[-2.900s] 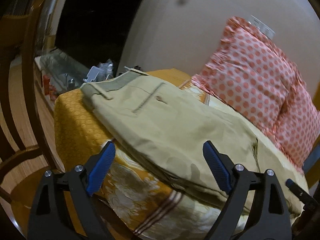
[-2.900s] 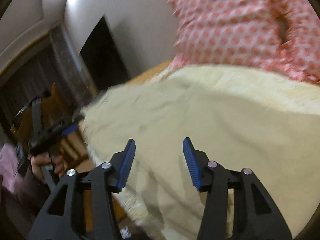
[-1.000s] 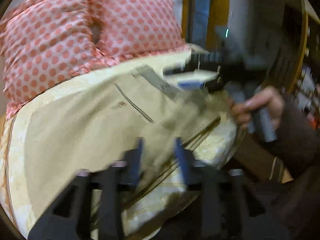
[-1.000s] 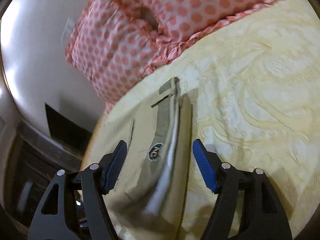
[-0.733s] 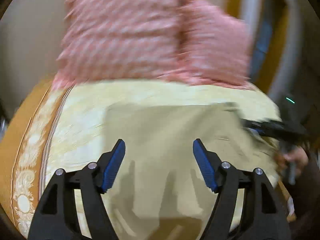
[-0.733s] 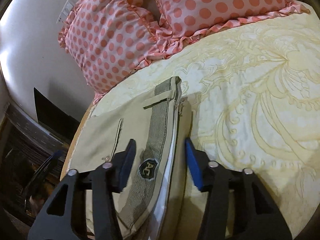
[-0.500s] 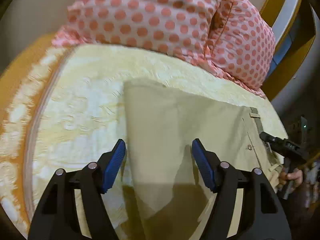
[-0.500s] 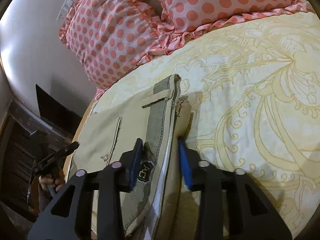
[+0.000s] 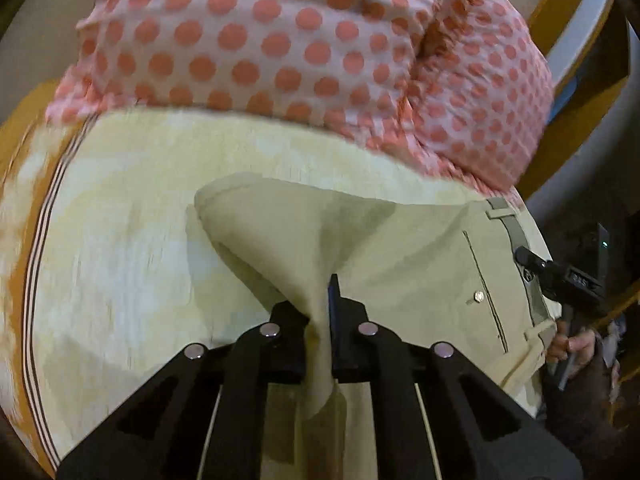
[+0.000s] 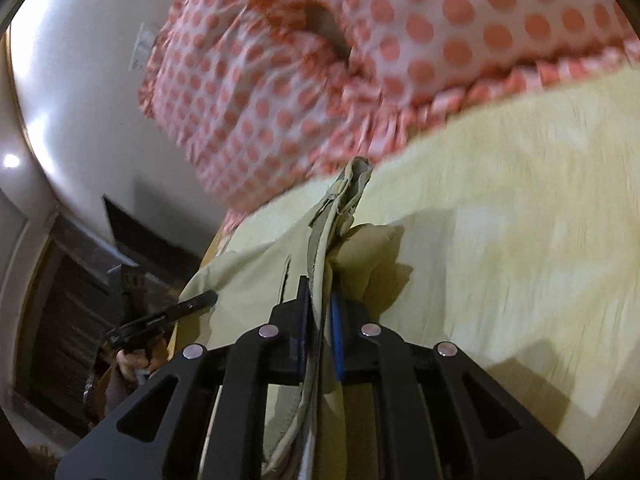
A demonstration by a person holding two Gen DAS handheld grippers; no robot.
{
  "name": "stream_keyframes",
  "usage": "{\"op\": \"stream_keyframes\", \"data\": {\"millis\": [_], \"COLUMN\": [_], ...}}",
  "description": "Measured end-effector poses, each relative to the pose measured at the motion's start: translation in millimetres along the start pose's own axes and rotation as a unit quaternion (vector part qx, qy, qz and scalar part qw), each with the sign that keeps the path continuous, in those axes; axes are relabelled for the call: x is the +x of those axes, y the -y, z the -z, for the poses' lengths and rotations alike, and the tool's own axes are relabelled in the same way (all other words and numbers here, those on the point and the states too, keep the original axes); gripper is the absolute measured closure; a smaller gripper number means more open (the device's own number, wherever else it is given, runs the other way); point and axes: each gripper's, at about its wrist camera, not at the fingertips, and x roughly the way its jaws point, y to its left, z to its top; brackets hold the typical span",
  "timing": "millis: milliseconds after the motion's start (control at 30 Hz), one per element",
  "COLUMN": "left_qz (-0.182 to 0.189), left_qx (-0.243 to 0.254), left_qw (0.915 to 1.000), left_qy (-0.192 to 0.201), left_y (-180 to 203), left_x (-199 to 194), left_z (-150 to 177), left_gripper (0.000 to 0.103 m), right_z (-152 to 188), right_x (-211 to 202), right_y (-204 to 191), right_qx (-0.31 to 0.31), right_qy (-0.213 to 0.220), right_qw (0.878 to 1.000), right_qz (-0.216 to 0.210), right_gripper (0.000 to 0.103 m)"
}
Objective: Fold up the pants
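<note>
Khaki pants (image 9: 384, 248) lie on a pale yellow bedspread (image 9: 120, 248), waistband at the right in the left wrist view. My left gripper (image 9: 320, 300) is shut on the pants' near folded edge and pulls it up into a ridge. My right gripper (image 10: 320, 300) is shut on the striped waistband (image 10: 320, 236), which bunches up between the jaws. The right gripper also shows in the left wrist view (image 9: 560, 276), at the waistband end. The left gripper also shows in the right wrist view (image 10: 168, 316), at the pants' far edge.
Two pink polka-dot pillows (image 9: 304, 52) stand behind the pants; they also show in the right wrist view (image 10: 320, 80). The bed's orange striped border (image 9: 36, 240) runs along the left. A white wall (image 10: 80, 80) and dark furniture (image 10: 80, 320) lie beyond the bed.
Both grippers have closed: the left on the pants' folded edge, the right on the waistband. Both have moved in closer, and the cloth now lifts and bunches between the jaws.
</note>
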Motion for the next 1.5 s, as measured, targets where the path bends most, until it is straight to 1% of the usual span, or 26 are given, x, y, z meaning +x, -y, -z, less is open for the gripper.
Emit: {"op": "stream_keyframes", "data": {"millis": [100, 200, 300, 333, 367, 433, 467, 533, 567, 633, 667, 700, 733, 767, 800, 833, 867, 900, 933, 967, 1067, 1133, 1267, 1367, 1433, 1500], "left_qz": [-0.037, -0.097, -0.127, -0.127, -0.12, -0.076, -0.05, 0.005, 0.012, -0.001, -0.006, -0.004, -0.007, -0.009, -0.029, -0.05, -0.072, -0.089, -0.113, -0.135, -0.182, -0.201, -0.259, -0.269, -0.256, -0.235], "left_qx": [0.008, 0.03, 0.05, 0.057, 0.061, 0.059, 0.057, 0.045, 0.039, 0.017, 0.001, -0.008, -0.014, -0.02, -0.03, -0.027, -0.012, 0.003, 0.023, 0.038, 0.079, 0.096, 0.104, 0.095, 0.074, 0.051], "left_qw": [0.9989, 0.9947, 0.9894, 0.9881, 0.9877, 0.9904, 0.9924, 0.997, 0.9981, 0.9998, 0.9997, 1.0, 0.9998, 0.9997, 0.9991, 0.9983, 0.9973, 0.9959, 0.9928, 0.9888, 0.9753, 0.9688, 0.955, 0.9544, 0.9588, 0.9652], "left_qy": [0.026, 0.011, 0.048, 0.064, 0.079, 0.099, 0.097, 0.063, 0.046, -0.003, -0.022, -0.002, -0.012, -0.014, -0.01, -0.006, 0.005, 0.016, 0.034, 0.052, 0.097, 0.108, 0.102, 0.087, 0.099, 0.103], "left_y": [7.8, 15.0, 23.5, 26.6, 29.5, 39.4, 41.6, 47.4, 48.0, 42.0, 35.6, 35.5, 34.8, 34.6, 35.0, 37.8, 43.5, 47.6, 53.8, 59.5, 80.2, 88.7, 96.8, 93.1, 86.8, 78.2], "left_x": [26.0, 50.3, 25.5, 14.4, 4.8, -15.8, -19.2, -10.6, -2.6, 24.3, 34.9, 33.3, 33.6, 31.7, 23.3, 15.1, 2.6, -8.2, -22.8, -37.5, -75.6, -85.9, -80.5, -72.8, -75.3, -77.3], "left_z": [-30.8, -42.0, -29.8, -24.1, -19.7, -7.1, -4.5, 0.7, 1.4, 2.4, 2.7, 2.9, 1.4, 1.4, 5.3, 10.9, 20.7, 30.1, 43.2, 57.6, 113.6, 147.5, 190.9, 203.7, 208.0, 210.9], "left_gripper": [0.095, 0.079, 0.063, 0.054, 0.047, 0.04, 0.037, 0.035, 0.035, 0.038, 0.04, 0.04, 0.042, 0.043, 0.04, 0.034, 0.03, 0.027, 0.018, 0.011, 0.002, 0.002, 0.002, 0.002, 0.002, 0.002], "right_z": [-32.1, -42.3, -31.4, -26.3, -21.4, -10.6, -6.3, 1.8, 4.6, 9.1, 10.1, 10.7, 11.0, 12.8, 16.1, 20.1, 24.7, 35.2, 46.2, 58.6, 103.1, 135.3, 176.4, 186.8, 191.3, 199.6], "right_x": [15.5, 32.0, 13.9, 6.3, -0.7, -7.5, -5.9, 5.0, 13.4, 25.1, 24.4, 20.7, 17.2, 10.8, 2.8, -3.2, -9.7, -19.4, -24.6, -28.6, -27.9, -17.3, -8.2, -1.1, 2.4, 3.7], "right_y": [11.2, 19.1, 0.2, -7.4, -14.1, -25.3, -27.5, -24.8, -21.7, -5.2, 3.4, 14.5, 20.1, 23.8, 20.7, 12.3, 1.9, -16.3, -30.4, -41.4, -76.8, -98.0, -112.0, -115.9, -112.9, -116.0], "right_qx": [-0.008, -0.024, -0.067, -0.079, -0.087, -0.091, -0.085, -0.059, -0.043, -0.002, 0.026, 0.073, 0.1, 0.125, 0.129, 0.115, 0.095, 0.056, 0.026, -0.003, -0.094, -0.147, -0.189, -0.191, -0.183, -0.199], "right_qy": [0.021, -0.005, 0.013, 0.024, 0.031, 0.024, 0.013, -0.02, -0.038, -0.056, -0.048, -0.036, -0.03, -0.02, -0.01, -0.004, 0.0, 0.008, 0.019, 0.028, 0.032, 0.03, 0.046, 0.052, 0.048, 0.056], "right_qw": [0.999, 0.994, 0.986, 0.987, 0.989, 0.993, 0.995, 0.998, 0.998, 0.998, 0.998, 0.997, 0.994, 0.992, 0.991, 0.992, 0.992, 0.988, 0.985, 0.984, 0.973, 0.962, 0.942, 0.938, 0.94, 0.93], "right_qz": [0.045, 0.109, 0.151, 0.138, 0.117, 0.067, 0.044, 0.007, 0.007, 0.031, 0.013, -0.007, -0.013, -0.005, 0.017, 0.048, 0.084, 0.143, 0.169, 0.177, 0.207, 0.23, 0.273, 0.284, 0.283, 0.305], "right_gripper": [0.093, 0.089, 0.068, 0.057, 0.051, 0.048, 0.045, 0.04, 0.037, 0.038, 0.038, 0.038, 0.038, 0.038, 0.038, 0.036, 0.02, 0.01, 0.006, 0.006, 0.003, 0.001, 0.001, 0.001, 0.001, 0.001]}}
